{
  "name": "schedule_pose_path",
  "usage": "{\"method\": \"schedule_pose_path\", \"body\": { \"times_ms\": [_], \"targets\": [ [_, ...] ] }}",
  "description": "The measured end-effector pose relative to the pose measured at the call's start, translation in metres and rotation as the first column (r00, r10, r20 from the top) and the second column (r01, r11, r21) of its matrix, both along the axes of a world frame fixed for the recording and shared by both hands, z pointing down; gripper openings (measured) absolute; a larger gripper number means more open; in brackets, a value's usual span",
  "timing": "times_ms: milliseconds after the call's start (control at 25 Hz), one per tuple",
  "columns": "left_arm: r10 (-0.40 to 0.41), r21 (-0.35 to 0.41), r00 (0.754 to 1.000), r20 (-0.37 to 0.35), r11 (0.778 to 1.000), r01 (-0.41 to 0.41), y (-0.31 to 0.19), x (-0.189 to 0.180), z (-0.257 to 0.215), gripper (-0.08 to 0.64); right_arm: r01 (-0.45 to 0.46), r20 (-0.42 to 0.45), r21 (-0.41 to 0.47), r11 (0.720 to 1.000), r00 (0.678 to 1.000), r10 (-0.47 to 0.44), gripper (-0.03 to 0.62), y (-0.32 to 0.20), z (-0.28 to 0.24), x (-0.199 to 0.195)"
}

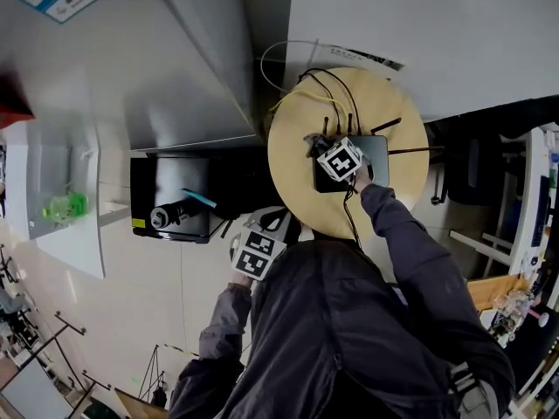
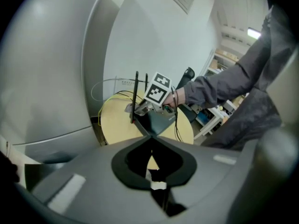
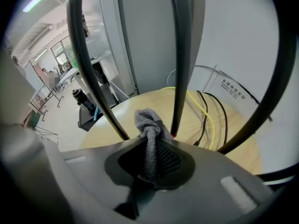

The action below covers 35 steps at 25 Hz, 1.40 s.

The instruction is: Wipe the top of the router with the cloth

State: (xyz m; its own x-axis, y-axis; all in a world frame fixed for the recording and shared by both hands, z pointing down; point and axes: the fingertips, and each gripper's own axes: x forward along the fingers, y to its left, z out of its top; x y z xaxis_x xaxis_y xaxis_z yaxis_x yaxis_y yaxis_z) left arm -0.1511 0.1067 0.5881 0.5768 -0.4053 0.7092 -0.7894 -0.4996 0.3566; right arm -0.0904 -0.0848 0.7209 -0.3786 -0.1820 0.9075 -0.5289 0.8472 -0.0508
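The right hand-held gripper [image 1: 336,157] is seen in the head view low over the router [image 1: 374,155], a flat dark box lying on the round wooden tabletop [image 1: 293,147]. Cables [image 1: 325,90] run off the router's far side. The left hand-held gripper [image 1: 259,251] is held close to the body, off the tabletop's near edge and well apart from the router.

In the left gripper view, the left hand-held gripper [image 2: 150,139] is shown with its jaws pressed together and nothing between them. Beyond them the router [image 2: 158,121] is seen with an upright antenna [image 2: 136,97].

In the right gripper view, the right hand-held gripper [image 3: 152,146] is shown pinching the grey cloth [image 3: 148,122], a bunched wad of which sticks out past the jaws, just beside an antenna [image 3: 181,55] base. The router's top is hidden under the gripper body, so contact cannot be confirmed.

The cloth is judged soft, light and limp. It is best held by a fold near its middle so that a pad is left free for wiping. The router is judged light, hard and apt to slide. The thin antennas are likely to swing if struck, so any steadying should be done at the casing's edge.
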Motion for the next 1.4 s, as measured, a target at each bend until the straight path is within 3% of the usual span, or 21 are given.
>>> {"method": "schedule_pose_path", "body": {
  "times_ms": [120, 440, 880, 1000, 1200, 1400],
  "targets": [
    [0.021, 0.001, 1.000, 0.004, 1.000, -0.021, -0.004, 0.010, -0.002, 0.000, -0.021, 0.019, -0.039, 0.999, 1.000, 0.022, 0.038, 0.003, 0.002, 0.005],
    [0.063, -0.003, 0.998, 0.013, 0.998, -0.063, -0.012, 0.034, -0.004, 0.000, -0.047, 0.001, -0.011, 0.999, 0.999, 0.047, 0.038, -0.011, 0.001, 0.045],
    [0.119, 0.000, 0.993, 0.019, 0.993, -0.119, -0.016, 0.068, -0.006, 0.000, -0.239, -0.059, 0.002, 0.971, 0.969, 0.239, 0.038, -0.032, 0.007, 0.161],
    [0.124, 0.007, 0.992, 0.023, 0.992, -0.124, -0.016, 0.073, -0.008, 0.000, -0.278, -0.071, 0.054, 0.959, 0.957, 0.282, 0.038, -0.043, 0.006, 0.188],
    [0.118, 0.008, 0.993, 0.026, 0.993, -0.118, -0.012, 0.072, -0.008, 0.000, -0.305, -0.073, 0.072, 0.949, 0.948, 0.310, 0.038, -0.047, 0.007, 0.205],
    [0.097, 0.011, 0.995, 0.026, 0.995, -0.097, -0.007, 0.064, -0.010, 0.000, -0.337, -0.126, 0.031, 0.941, 0.932, 0.338, 0.037, -0.032, 0.008, 0.204]
  ]
}}
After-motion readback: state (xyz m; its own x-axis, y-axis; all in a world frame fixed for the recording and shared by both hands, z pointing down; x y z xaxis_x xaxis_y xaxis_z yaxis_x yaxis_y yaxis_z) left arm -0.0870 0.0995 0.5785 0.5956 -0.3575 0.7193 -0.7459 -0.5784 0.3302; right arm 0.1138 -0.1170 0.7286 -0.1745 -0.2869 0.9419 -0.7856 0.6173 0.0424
